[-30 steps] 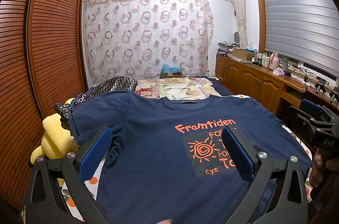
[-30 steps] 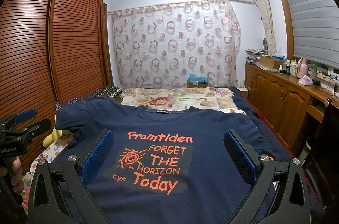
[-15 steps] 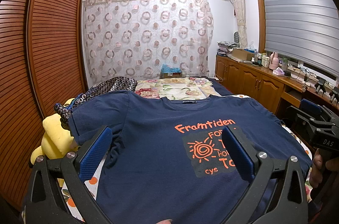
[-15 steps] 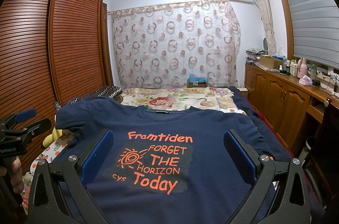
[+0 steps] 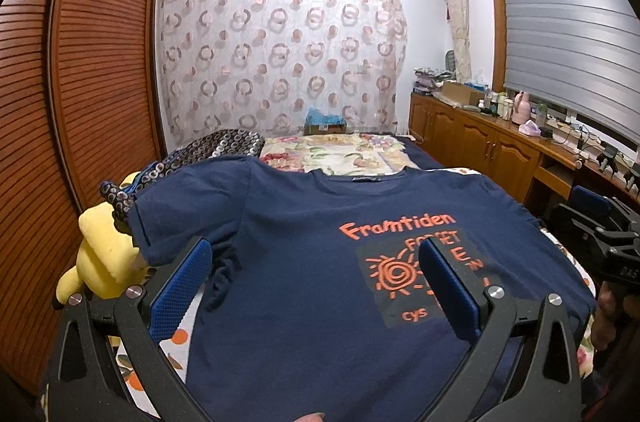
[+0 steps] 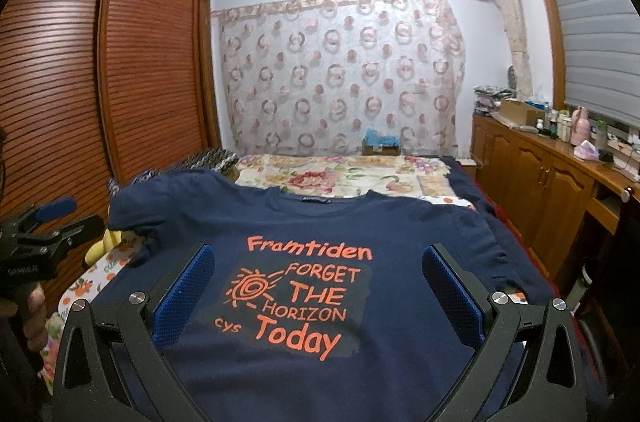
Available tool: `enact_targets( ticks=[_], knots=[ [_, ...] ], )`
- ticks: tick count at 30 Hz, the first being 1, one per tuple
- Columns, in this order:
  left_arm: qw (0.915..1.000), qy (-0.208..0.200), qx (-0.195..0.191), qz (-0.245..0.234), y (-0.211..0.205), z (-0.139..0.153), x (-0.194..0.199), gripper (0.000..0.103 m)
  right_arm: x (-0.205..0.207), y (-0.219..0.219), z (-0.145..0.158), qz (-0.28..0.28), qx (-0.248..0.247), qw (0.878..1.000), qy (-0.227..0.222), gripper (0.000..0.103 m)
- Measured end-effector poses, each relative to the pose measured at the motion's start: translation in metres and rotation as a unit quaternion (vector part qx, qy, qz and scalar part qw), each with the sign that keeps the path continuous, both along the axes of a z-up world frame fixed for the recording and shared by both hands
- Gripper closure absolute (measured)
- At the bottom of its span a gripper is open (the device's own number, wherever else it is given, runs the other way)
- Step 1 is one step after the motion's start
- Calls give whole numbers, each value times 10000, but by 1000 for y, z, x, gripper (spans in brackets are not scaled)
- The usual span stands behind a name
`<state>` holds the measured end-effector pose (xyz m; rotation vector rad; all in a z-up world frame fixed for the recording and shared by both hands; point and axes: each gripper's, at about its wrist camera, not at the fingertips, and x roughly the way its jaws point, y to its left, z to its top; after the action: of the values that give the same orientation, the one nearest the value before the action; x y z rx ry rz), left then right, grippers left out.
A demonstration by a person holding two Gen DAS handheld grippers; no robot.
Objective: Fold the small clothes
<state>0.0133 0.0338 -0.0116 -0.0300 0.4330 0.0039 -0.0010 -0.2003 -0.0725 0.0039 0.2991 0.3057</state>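
A navy T-shirt (image 5: 304, 262) (image 6: 400, 222) with orange lettering lies spread flat, front up, on the bed, collar towards the far end. My left gripper (image 5: 316, 262) hovers open over the shirt's left half, near its left sleeve (image 5: 188, 214). My right gripper (image 6: 318, 270) stands open above the printed chest area, nothing between its blue pads. Each gripper also shows at the edge of the other's view: the right one (image 5: 604, 238), the left one (image 6: 44, 222), each held by a hand.
A yellow plush toy (image 5: 100, 262) and a dark patterned cloth (image 5: 216, 150) lie at the bed's left edge by the slatted wardrobe (image 5: 80, 62). A floral sheet (image 6: 340, 178) covers the far bed. Wooden cabinets (image 6: 552, 182) with clutter line the right wall.
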Motion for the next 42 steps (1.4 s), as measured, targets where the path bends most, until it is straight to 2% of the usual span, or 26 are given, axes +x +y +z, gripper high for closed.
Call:
enact_targets(
  ticks=[7, 16, 23, 29, 31, 38, 42],
  knots=[
    [9994, 326, 36, 102, 27, -9, 24, 0, 18, 7, 1, 383, -165, 9990, 162, 0],
    [9982, 539, 131, 238, 67, -12, 63, 0, 74, -1, 9, 833, -393, 9947, 463, 0],
    [9977, 587, -212, 276, 111, -4, 87, 1, 120, -2, 11, 1042, -365, 9912, 728, 1],
    [9951, 801, -330, 478, 145, -3, 111, 22, 165, 13, 10, 1245, -511, 9860, 987, 1],
    [9932, 920, -437, 564, 157, -6, 120, 34, 180, 17, 9, 1319, -554, 9839, 1075, 1],
    [9847, 1326, -836, 760, 195, -21, 149, 47, 229, 38, 8, 1475, -652, 9763, 1440, 1],
    [9813, 1488, -952, 769, 205, -24, 162, 62, 257, 45, 6, 1538, -660, 9720, 1648, 1]
  ],
)
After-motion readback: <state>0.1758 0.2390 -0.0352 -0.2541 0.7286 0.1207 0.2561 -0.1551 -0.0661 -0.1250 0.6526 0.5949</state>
